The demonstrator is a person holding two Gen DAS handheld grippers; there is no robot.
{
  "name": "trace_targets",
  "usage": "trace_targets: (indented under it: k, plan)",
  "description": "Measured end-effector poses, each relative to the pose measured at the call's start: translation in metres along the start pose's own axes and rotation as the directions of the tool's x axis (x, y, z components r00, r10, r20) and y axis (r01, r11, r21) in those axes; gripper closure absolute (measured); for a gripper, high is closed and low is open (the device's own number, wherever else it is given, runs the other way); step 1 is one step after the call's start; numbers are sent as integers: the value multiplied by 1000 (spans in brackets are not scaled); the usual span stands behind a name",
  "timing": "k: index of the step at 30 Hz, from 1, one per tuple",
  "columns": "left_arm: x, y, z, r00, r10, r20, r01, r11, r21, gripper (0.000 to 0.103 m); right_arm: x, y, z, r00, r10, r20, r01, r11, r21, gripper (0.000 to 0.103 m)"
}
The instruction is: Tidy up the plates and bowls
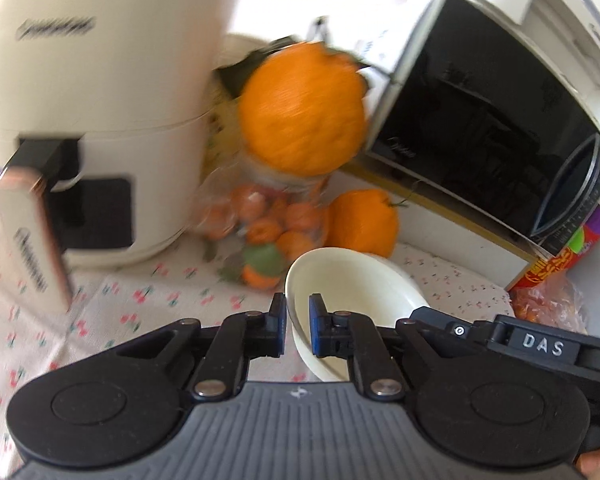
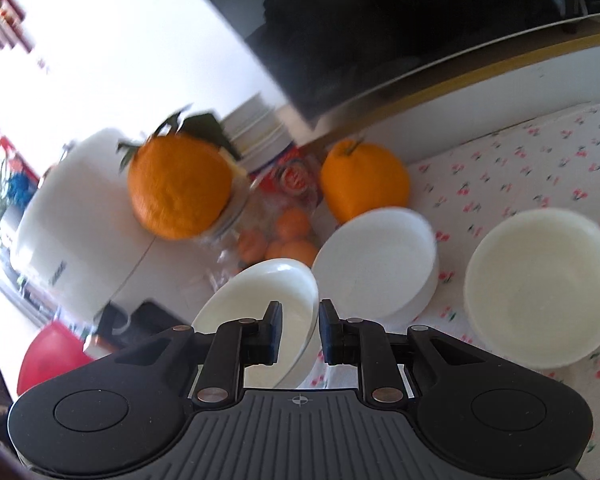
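My left gripper (image 1: pixel 298 326) is shut on the rim of a white bowl (image 1: pixel 356 296), which hangs tilted above the cherry-print tablecloth (image 1: pixel 120 300). My right gripper (image 2: pixel 300 332) is shut on the rim of a second white bowl (image 2: pixel 268 304), also tilted and lifted. In the right wrist view a white bowl (image 2: pixel 380 264) stands on the cloth just right of the held one, and a larger cream bowl (image 2: pixel 540 280) stands further right.
A white air fryer (image 1: pixel 80 120) stands at the left, a black microwave (image 1: pixel 492 120) on a stand at the right. Between them are two large oranges (image 1: pixel 300 108) (image 1: pixel 364 220) and a bag of small tangerines (image 1: pixel 268 224). A colourful canister (image 1: pixel 564 256) stands under the microwave's corner.
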State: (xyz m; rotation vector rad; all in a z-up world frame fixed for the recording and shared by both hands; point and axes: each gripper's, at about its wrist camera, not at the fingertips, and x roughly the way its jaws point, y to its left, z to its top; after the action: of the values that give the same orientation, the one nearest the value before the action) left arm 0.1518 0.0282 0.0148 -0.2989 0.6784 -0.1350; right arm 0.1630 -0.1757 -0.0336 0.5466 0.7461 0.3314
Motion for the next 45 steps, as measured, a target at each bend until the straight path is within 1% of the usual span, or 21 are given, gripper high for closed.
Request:
trace_targets:
  k: [5,9,14,19,24,30,33,37,40,41,43,45]
  plan:
    - [18,-30,8,999,-15,30,12,994,106,93,-5,-5,17,994,-84,68,84,996,-7,83]
    - [37,-45,7,998,-9,56,-2,981,192,93,-1,-22,20,991,-86,107,81,996,48,83]
    - [59,-51,1,999,5,46,-16,972,234,93,14,-35,22,988,-113,107,103,991,89,83]
    - [70,-48,-6,999,13,42,-23,968,250,93,19,-36,24,986,-117,120,111,992,58,83]
    - [77,-47,-12,999,17,41,-28,963,268,92,24,-37,23,985,-129,113,127,992,24,83]
    - [79,-46,-15,999,15,41,-26,959,281,92,31,-42,21,984,-151,100,149,989,21,83]
    - [80,-46,-16,999,15,40,-26,959,281,92,32,-42,20,984,-151,98,151,988,12,80]
    - [88,-46,-17,999,14,41,-25,958,285,92,34,-41,19,982,-162,99,163,987,-1,80]
    - [89,-46,-18,999,16,40,-26,959,282,80,34,-42,19,982,-165,97,165,986,7,79]
    - [90,-46,-18,999,15,38,-25,959,282,79,34,-43,19,982,-163,94,163,987,15,79]
    - [91,-45,-17,999,17,36,-27,959,281,77,33,-44,19,982,-161,94,159,987,27,69]
    - [92,-45,-17,1000,16,26,-23,961,276,73,32,-45,19,983,-157,96,154,987,36,66]
